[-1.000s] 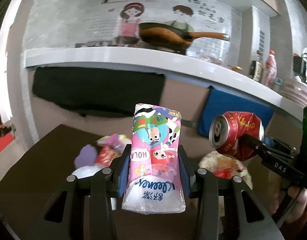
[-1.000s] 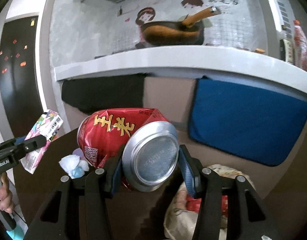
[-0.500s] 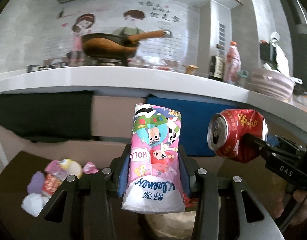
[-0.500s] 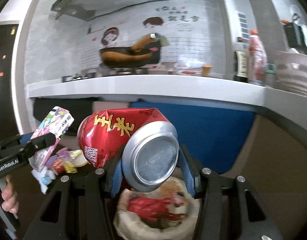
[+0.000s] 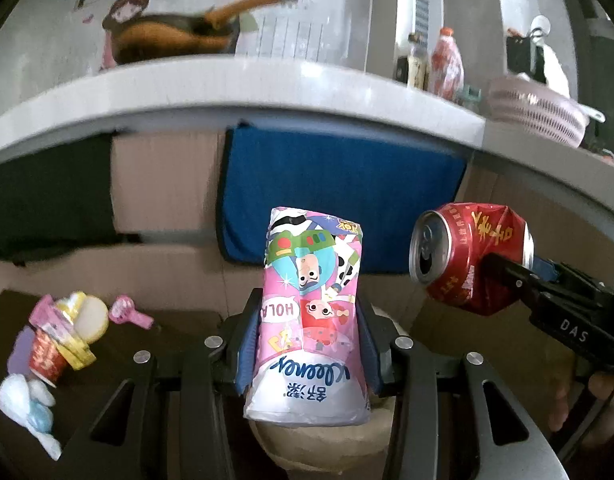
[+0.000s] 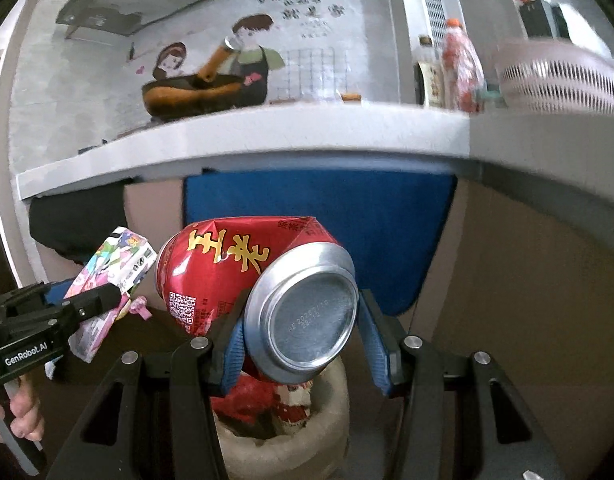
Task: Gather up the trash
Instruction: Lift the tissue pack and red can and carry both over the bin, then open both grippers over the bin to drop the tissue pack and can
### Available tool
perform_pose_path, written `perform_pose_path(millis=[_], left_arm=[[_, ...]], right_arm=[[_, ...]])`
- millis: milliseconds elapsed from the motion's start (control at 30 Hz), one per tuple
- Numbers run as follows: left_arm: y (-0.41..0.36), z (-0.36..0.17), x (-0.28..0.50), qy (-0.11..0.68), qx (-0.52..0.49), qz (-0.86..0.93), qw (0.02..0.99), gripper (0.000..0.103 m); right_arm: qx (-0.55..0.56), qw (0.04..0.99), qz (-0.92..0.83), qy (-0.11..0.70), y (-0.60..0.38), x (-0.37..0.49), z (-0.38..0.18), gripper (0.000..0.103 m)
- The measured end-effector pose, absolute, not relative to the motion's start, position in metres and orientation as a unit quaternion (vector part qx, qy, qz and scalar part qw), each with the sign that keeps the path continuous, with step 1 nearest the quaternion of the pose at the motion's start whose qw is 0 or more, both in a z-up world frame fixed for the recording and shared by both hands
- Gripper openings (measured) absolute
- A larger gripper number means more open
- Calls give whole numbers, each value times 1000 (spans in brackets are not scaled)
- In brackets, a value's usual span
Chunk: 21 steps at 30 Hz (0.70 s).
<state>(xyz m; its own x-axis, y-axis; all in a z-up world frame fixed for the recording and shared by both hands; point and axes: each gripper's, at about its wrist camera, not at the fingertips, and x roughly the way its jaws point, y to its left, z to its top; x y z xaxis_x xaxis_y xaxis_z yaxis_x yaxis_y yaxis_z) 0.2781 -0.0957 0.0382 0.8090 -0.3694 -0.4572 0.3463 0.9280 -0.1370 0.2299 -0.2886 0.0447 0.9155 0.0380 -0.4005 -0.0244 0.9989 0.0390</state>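
Left gripper [image 5: 307, 336]: blue ribbed fingers clamp a soft, glossy tissue pack [image 5: 311, 312]. Right gripper [image 6: 303, 336]: fingers grip a dented red aluminium can [image 6: 259, 276] above an open beige sack [image 6: 283, 444].

- A pink cartoon-printed tissue pack [image 5: 311, 312] stood on end between two blue pads, its clear lower end toward the camera, above a beige bag's rim.
- A dented red can [image 6: 259, 284] with gold characters lay sideways, silver base facing the camera.
- A beige bag [image 6: 283, 436] sat open below, holding red wrappers.
- A loose litter pile [image 5: 55, 344] lay on the dark table, left.
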Motion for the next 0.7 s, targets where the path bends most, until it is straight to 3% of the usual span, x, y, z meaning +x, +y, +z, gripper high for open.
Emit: perform_pose_path(millis=[700], left_arm=[[-103,-47,331,353,-64,-211,910,44]], right_arm=[[36,955,25,293,-294,284,-34,48]])
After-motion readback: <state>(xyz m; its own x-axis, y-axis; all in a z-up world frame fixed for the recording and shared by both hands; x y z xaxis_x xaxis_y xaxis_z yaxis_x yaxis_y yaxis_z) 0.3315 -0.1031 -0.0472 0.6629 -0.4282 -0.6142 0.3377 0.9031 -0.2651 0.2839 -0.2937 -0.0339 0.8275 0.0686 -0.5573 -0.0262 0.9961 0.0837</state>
